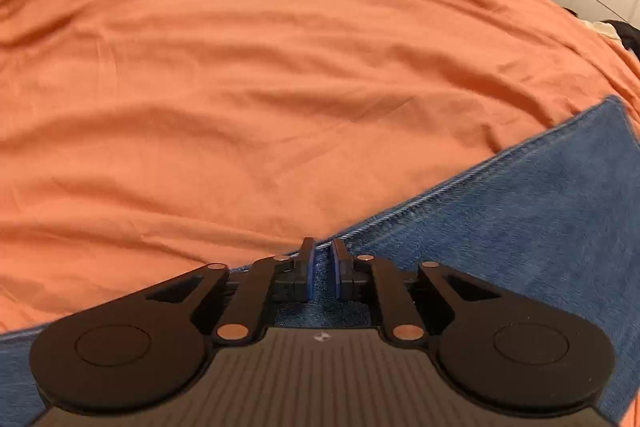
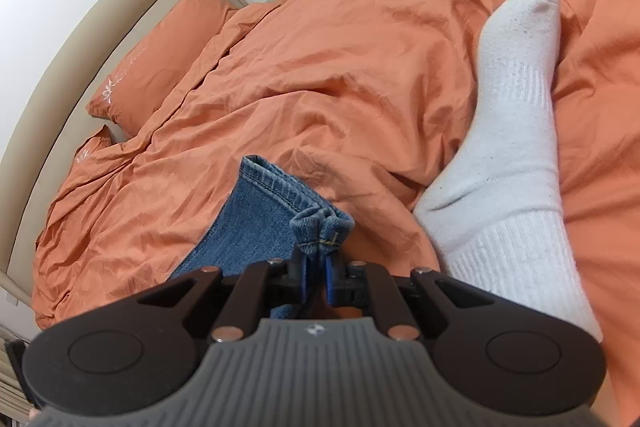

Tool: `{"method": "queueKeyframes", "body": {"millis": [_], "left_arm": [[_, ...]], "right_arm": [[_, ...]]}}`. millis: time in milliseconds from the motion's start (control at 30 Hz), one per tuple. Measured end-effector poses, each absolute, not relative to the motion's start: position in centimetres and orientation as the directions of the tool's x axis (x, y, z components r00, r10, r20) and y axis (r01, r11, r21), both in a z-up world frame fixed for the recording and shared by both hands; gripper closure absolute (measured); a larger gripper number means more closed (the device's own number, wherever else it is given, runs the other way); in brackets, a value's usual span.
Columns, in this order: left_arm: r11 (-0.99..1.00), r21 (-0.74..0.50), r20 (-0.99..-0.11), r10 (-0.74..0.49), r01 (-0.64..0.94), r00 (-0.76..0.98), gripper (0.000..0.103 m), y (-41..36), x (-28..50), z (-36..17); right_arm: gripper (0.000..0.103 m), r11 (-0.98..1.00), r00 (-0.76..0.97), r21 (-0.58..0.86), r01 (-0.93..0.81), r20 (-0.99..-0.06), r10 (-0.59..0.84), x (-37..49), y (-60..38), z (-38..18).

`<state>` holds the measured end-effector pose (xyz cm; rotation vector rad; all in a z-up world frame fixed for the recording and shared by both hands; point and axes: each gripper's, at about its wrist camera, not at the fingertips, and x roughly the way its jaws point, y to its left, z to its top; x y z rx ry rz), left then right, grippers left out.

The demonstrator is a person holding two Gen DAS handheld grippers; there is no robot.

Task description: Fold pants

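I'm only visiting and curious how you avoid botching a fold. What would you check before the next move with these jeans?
1. Right tongs clamped on the jeans hem: ok, denim bunched between the pads.
2. Left tongs gripping the seam edge of the jeans: cannot tell; denim sits in a narrow gap.
3. Denim flat between the grips: ok on the left view, cannot tell overall.
4. Bedspread free for laying down: ok ahead of the left tongs.
5. Foot in a white sock clear of the fold path: not ok, right beside the hem.

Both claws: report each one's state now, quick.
Left claw: closed on the jeans along their seam edge.
Right claw: closed on the jeans' hem.
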<state>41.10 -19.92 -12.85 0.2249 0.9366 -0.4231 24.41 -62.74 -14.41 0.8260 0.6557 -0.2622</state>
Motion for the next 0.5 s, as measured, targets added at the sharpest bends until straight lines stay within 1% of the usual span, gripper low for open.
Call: {"method": "queueKeyframes", "body": {"millis": [100,167,300,400,433,500], "left_arm": [[0.863,0.0,-0.805,-0.3,0.506,0.511,0.089,-20.2,38.7,-11.5],[0.826,0.026,-0.806,-0.315,0.563,0.5,0.089,-20.8,36.3,-11.1],[0.768,0.046,-0.831,-0.326,0.639,0.451,0.088,-22.2,32.1,-11.8],[0.754,0.009,-0.853,-0.337,0.657,0.398,0.089,-22.5,29.9,-12.8],[0.755,-0.014,-0.858,-0.346,0.655,0.38,0.093,-22.5,29.4,-13.0],[0.765,-0.062,-0.863,-0.363,0.641,0.35,0.097,-22.3,28.1,-13.2]], "right_arm": [[0.099,0.655,0.775,0.598,0.462,-0.631,0.03,24.4,-62.7,-14.5],[0.099,0.652,0.777,0.602,0.461,-0.629,0.03,24.3,-62.7,-14.4],[0.099,0.654,0.78,0.601,0.459,-0.625,0.027,24.3,-62.6,-14.4],[0.099,0.655,0.782,0.601,0.458,-0.622,0.024,24.2,-62.5,-14.5],[0.099,0.655,0.783,0.601,0.457,-0.622,0.025,24.2,-62.5,-14.5],[0.099,0.654,0.782,0.603,0.457,-0.622,0.027,24.2,-62.6,-14.5]]}}
